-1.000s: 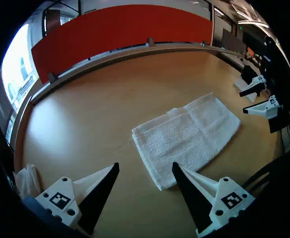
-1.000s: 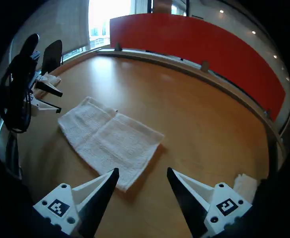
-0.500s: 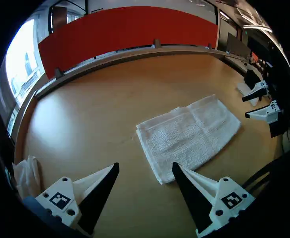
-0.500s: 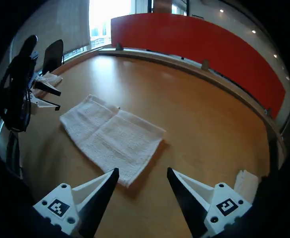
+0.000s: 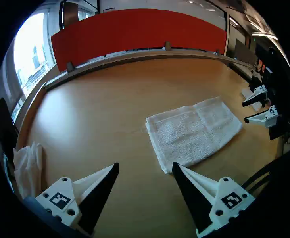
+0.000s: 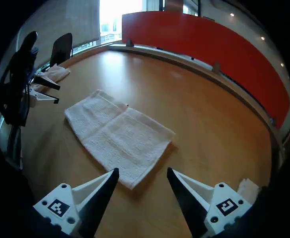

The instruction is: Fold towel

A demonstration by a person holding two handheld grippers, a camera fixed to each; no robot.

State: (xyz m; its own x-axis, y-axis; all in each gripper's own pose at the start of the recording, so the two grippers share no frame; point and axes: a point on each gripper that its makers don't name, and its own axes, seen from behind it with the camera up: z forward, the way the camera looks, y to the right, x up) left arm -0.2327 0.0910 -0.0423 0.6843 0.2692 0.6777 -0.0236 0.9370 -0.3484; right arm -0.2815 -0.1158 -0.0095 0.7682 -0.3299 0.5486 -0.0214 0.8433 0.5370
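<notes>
A white towel [image 5: 193,131] lies folded into a flat rectangle on the wooden table [image 5: 105,107]; one layer overlaps the other with a visible seam. My left gripper [image 5: 145,174] is open, held above the table just short of the towel's near corner. The right gripper view has the same towel [image 6: 117,135] ahead of my right gripper [image 6: 142,178], which is open and empty near the towel's closest corner. Across the towel, the right gripper [image 5: 262,107] appears at the far right of the left gripper view, and the left gripper [image 6: 43,89] at the far left of the right gripper view.
A red partition [image 5: 141,31] runs along the table's far edge. A crumpled white cloth [image 5: 27,168] sits at the table's left edge, seen as a cloth [image 6: 55,73] beside a dark chair [image 6: 61,49]. Another white cloth [image 6: 248,189] lies near the right edge.
Both views have drifted a little: the towel has slid rightward in each view and the left gripper has backed slightly away from it. Both grippers stay open and the towel lies unmoved.
</notes>
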